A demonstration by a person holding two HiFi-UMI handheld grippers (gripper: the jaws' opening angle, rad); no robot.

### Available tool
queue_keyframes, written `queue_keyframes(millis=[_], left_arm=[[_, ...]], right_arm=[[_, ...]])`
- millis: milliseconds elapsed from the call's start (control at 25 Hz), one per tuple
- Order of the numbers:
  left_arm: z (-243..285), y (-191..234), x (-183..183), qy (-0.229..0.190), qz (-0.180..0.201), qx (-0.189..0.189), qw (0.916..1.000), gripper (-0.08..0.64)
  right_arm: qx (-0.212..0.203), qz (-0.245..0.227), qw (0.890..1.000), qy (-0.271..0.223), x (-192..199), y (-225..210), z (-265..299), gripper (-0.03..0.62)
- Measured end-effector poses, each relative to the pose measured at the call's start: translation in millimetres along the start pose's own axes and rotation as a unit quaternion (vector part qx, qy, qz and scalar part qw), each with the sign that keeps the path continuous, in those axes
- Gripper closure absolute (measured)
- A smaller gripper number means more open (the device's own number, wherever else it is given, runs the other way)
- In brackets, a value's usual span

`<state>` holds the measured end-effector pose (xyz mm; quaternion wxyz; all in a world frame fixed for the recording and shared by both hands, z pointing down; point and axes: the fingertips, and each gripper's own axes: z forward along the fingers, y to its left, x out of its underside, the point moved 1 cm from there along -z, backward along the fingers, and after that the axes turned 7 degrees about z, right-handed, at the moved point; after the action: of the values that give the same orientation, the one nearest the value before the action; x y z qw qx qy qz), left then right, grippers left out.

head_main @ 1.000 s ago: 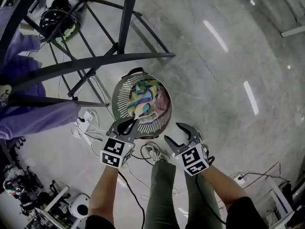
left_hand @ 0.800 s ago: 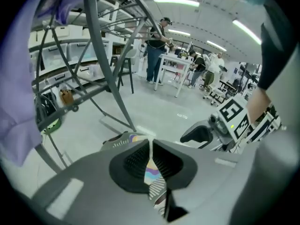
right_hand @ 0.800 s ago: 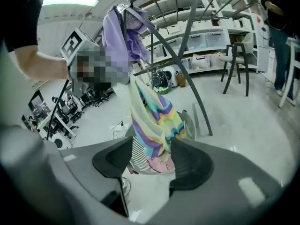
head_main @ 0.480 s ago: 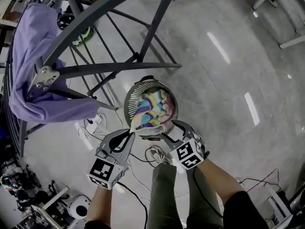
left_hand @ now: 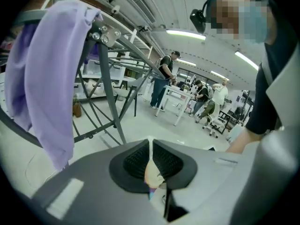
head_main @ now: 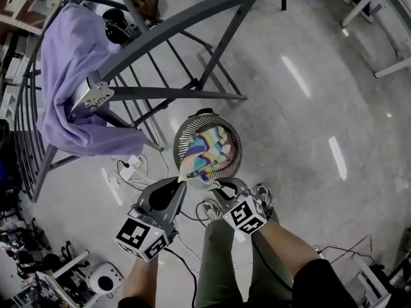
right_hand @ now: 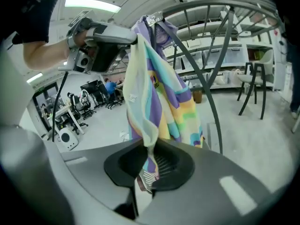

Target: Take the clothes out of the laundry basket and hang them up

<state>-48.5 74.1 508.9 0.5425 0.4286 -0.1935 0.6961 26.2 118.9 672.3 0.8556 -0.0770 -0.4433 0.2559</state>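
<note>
Closest to the person, the left tool (head_main: 182, 181) is clamped tight on an upper corner of the striped garment (head_main: 204, 156), with a pale fold pinched between its pads. Just beside it, the right tool (head_main: 219, 188) has just been closing its jaws. The garment's lower edge runs down between them, so this tool appears to have bitten on cloth too.

The garment hangs between the two tools, above the laundry basket (head_main: 182, 141) on the floor. Whether its tail is wholly clear of the basket cannot be told.

To do this step well, the person would likely draw the two tools apart so the cloth opens flat rather than bunched. It is also worth checking that the right grip holds a single edge, not a fold.

Beyond the basket stands the drying rack (head_main: 173, 94), with a purple garment (head_main: 67, 82) already draped over its left end. A bare rail beside that looks the sensible target. Approaching it from above would let the cloth fall on both sides.
</note>
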Motion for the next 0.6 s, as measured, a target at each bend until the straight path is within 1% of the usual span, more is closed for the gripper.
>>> queue_keyframes(millis=[40,200,360,520,600], left_arm=[[-3.6,1.3,-2.1,-0.003,-0.006,-0.007,1.0,0.54],[-23.7,8.5,-7.7,-0.008,-0.026,-0.034,0.9991,0.54],[-39.3,12.6,-15.8,-0.016,-0.031,-0.055,0.9979,0.54],[-52.3,11.7,-22.6,-0.013,-0.041,-0.071,0.9966,0.54],[-60.7,10.0,-25.6,-0.008,-0.038,-0.081,0.996,0.54]], right_arm=[[0.005,-0.006,1.0,-0.004,-5.0,0.7,-3.5,0.557],[0.021,0.0,1.0,-0.014,-23.8,2.1,-32.6,0.558],[0.049,0.013,0.998,-0.027,-50.4,-4.4,-75.9,0.558],[0.078,0.023,0.996,-0.043,-80.8,-4.2,-115.3,0.56],[0.092,0.027,0.994,-0.051,-97.2,-2.8,-134.7,0.56]])
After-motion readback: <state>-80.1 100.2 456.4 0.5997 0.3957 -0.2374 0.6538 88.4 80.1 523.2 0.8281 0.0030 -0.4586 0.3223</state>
